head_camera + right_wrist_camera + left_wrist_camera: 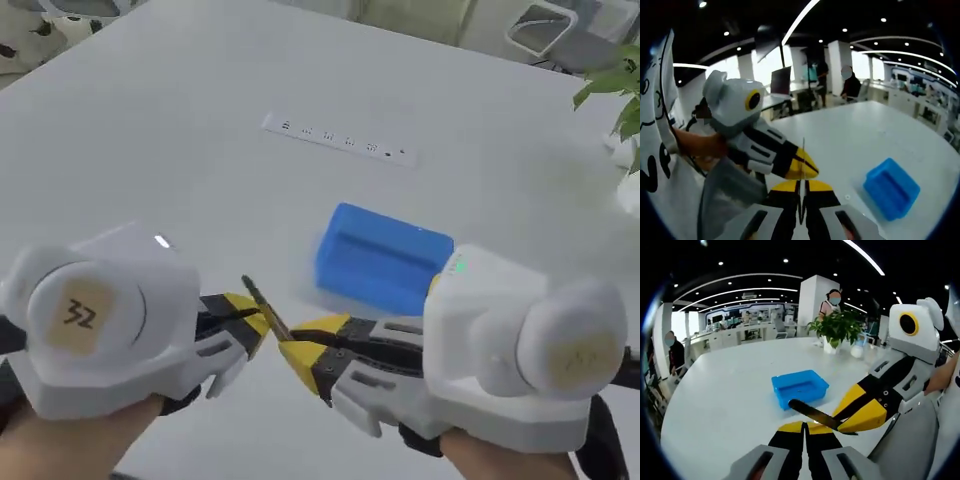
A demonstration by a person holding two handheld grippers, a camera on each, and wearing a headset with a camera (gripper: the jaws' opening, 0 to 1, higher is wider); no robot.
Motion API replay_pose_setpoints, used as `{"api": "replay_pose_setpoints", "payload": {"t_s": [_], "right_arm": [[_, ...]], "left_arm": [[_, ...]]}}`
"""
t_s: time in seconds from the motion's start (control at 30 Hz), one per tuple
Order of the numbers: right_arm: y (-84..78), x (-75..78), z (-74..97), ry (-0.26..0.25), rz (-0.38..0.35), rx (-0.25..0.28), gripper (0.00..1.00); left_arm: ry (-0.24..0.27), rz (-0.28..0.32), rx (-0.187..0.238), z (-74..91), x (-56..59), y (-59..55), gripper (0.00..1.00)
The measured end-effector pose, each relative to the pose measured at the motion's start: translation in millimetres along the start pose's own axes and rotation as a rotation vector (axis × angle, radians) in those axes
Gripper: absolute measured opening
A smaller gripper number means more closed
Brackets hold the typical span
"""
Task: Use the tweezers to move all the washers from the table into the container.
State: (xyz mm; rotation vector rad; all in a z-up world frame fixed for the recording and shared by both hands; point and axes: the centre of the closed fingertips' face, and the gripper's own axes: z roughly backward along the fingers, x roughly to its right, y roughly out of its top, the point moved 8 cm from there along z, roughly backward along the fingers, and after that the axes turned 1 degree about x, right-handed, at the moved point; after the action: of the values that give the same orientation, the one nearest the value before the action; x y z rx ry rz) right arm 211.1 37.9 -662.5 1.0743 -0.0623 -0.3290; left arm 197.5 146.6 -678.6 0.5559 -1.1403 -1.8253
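Head view: the right gripper (297,350) clamps slim dark metal tweezers (257,295); the clenched left gripper (260,322), crowding close, could twist them loose.

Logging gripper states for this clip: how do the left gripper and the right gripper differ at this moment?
The right gripper is shut on the tweezers, which rise between its jaws. The left gripper is shut with nothing visibly between its jaws. In the head view the right gripper appears nearer the blue container than the left gripper does. Both have yellow-tipped jaws, and their tips almost meet.
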Motion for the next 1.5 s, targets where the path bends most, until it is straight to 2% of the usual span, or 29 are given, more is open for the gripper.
{"api": "replay_pose_setpoints", "payload": {"t_s": [0.13,0.23,0.4,0.47,0.53,0.6,0.7,0.83,0.87,0.9,0.93,0.97,1.03,1.17,1.27,1.3,1.37,1.43,1.47,1.5], "right_arm": [[-1.1,0.4,2.3,-0.01,0.013,-0.012,0.02],[-2.3,-0.9,4.0,-0.01,0.014,-0.013,0.02],[2.5,-3.4,7.5,-0.004,0.004,0.013,0.02],[2.9,-3.5,7.6,-0.005,0.002,0.014,0.02],[2.9,-4.0,8.2,0.0,0.001,0.018,0.02],[3.8,-4.8,9.8,-0.003,-0.001,0.026,0.02],[5.7,-6.0,11.0,-0.008,0.046,0.012,0.02],[5.7,-8.4,11.0,-0.002,0.121,-0.022,0.02],[4.5,-9.3,10.9,0.01,0.14,-0.03,0.02],[3.1,-11.1,9.9,0.028,0.142,-0.039,0.03],[3.1,-11.7,10.2,0.027,0.173,-0.034,0.03],[2.1,-13.3,10.2,0.038,0.178,-0.044,0.03],[2.3,-14.6,11.7,0.047,0.211,-0.059,0.02],[3.4,-11.3,12.5,0.046,0.252,-0.076,0.01],[2.8,-8.2,10.1,0.049,0.254,-0.091,0.01],[2.2,-8.5,9.2,0.046,0.266,-0.099,0.01],[1.1,-9.1,6.9,0.042,0.29,-0.122,0.01],[-0.7,-9.6,3.8,0.042,0.337,-0.167,0.01],[-1.2,-9.8,2.2,0.036,0.364,-0.184,0.01],[-1.1,-10.4,0.0,0.019,0.412,-0.208,0.02]], "left_arm": [[-0.027,-0.002,-0.014,-4.4,5.2,0.0,0.0],[-0.063,0.026,-0.026,-4.6,5.5,-1.1,0.0],[-0.077,0.027,-0.011,-2.6,4.4,-2.4,0.0],[-0.085,0.009,0.001,-1.8,5.7,-0.1,0.0],[-0.098,-0.014,-0.005,-1.6,5.6,1.2,0.0],[-0.106,-0.012,-0.005,-1.2,5.0,3.4,0.0],[-0.14,0.006,-0.036,-2.2,4.9,5.3,0.0],[-0.188,-0.076,-0.055,-3.0,5.9,5.2,0.0],[-0.222,-0.094,-0.049,-3.3,6.7,5.5,0.0],[-0.248,-0.087,-0.03,-2.9,7.1,7.0,0.0],[-0.275,-0.073,-0.073,-2.4,6.3,4.1,0.0],[-0.31,-0.097,-0.082,-3.2,5.6,3.7,0.0],[-0.344,-0.09,-0.111,-4.8,4.6,3.7,0.0],[-0.363,-0.103,-0.122,-10.1,1.7,6.0,0.0],[-0.373,-0.022,-0.15,-13.4,-0.2,2.7,0.0],[-0.373,0.01,-0.175,-14.1,-1.2,1.8,0.0],[-0.364,0.035,-0.222,-15.0,-1.9,0.9,0.0],[-0.324,0.019,-0.295,-16.6,-0.8,0.5,0.0],[-0.293,-0.019,-0.339,-17.7,0.1,1.1,0.0],[-0.27,-0.025,-0.363,-18.7,0.5,1.3,0.0]]}}
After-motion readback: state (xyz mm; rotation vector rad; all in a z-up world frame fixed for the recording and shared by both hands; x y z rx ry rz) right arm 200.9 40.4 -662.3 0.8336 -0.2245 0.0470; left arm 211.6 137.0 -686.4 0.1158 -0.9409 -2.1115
